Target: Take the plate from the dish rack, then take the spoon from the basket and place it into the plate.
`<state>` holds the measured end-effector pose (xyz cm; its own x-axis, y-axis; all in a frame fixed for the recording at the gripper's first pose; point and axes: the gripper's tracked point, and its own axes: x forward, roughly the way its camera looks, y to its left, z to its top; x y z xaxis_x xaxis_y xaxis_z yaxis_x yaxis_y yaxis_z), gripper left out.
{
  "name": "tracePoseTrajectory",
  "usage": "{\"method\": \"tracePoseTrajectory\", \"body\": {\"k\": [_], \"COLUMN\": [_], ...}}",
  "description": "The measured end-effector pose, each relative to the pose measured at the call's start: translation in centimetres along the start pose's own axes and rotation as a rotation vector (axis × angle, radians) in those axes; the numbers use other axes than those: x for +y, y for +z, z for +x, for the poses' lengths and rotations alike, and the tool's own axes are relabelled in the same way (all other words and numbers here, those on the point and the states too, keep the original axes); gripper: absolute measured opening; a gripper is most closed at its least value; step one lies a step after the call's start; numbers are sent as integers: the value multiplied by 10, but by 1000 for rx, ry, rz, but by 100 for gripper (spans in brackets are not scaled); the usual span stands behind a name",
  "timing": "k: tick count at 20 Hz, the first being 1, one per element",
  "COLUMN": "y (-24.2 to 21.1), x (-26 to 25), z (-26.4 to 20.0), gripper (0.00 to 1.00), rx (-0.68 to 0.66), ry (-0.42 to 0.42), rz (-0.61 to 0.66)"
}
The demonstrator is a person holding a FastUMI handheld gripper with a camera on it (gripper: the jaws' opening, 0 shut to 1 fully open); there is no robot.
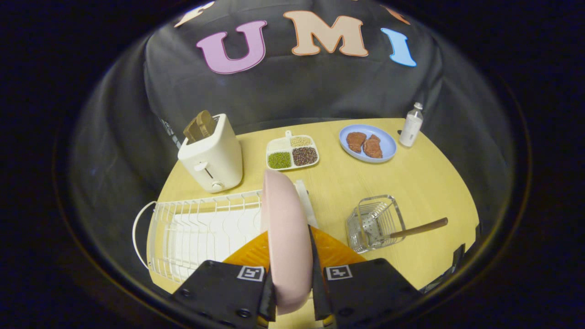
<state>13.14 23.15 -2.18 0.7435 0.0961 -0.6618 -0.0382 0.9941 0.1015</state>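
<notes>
1. The hand-held gripper (292, 292) is clenched on the pale pink round plate (285, 237). One finger presses each face of the plate, which stands on edge between them, up over the right end of the white wire dish rack (201, 233).

2. The grip takes the plate near its lower rim only. Most of the plate rises above the fingers, so it could pivot or slide out of the hold if it is swung quickly or tipped flat too fast.

3. The plate's far edge sits near the rack's right-hand wires. I cannot tell whether it is fully clear of them; a sideways move could catch a wire and drag the rack across the pale wooden surface (411, 192).

4. To the right of the fingers stands the clear wire-and-plastic basket (375, 224), with the brown wooden-handled spoon (411, 230) leaning out of it towards the right. Setting the plate down too close could knock the handle or tip the basket.

5. The cream toaster with toast (212, 155) stands beyond the rack; the white divided tray of grains (292, 153) lies beyond the plate, well apart from it.

6. The plate hides the strip of surface and rack directly behind it, and the orange body of the gripper covers the near right corner of the rack.

7. The spoon's bowl is blurred behind the basket's perforated wall, so its shape is hard to make out.

8. The near edge of the surface is cut off by the fingers.
</notes>
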Motion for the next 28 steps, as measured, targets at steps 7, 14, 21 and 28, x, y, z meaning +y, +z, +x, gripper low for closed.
{"method": "tracePoseTrajectory", "body": {"k": [7, 14, 21, 28], "y": [12, 36, 58, 10], "x": [10, 15, -22, -132], "z": [-4, -23, -88, -144], "gripper": [35, 35, 30, 29], "rx": [-5, -53, -182, -322], "ry": [-28, -120, -113, -215], "rz": [-71, -200, -46, 235]}}
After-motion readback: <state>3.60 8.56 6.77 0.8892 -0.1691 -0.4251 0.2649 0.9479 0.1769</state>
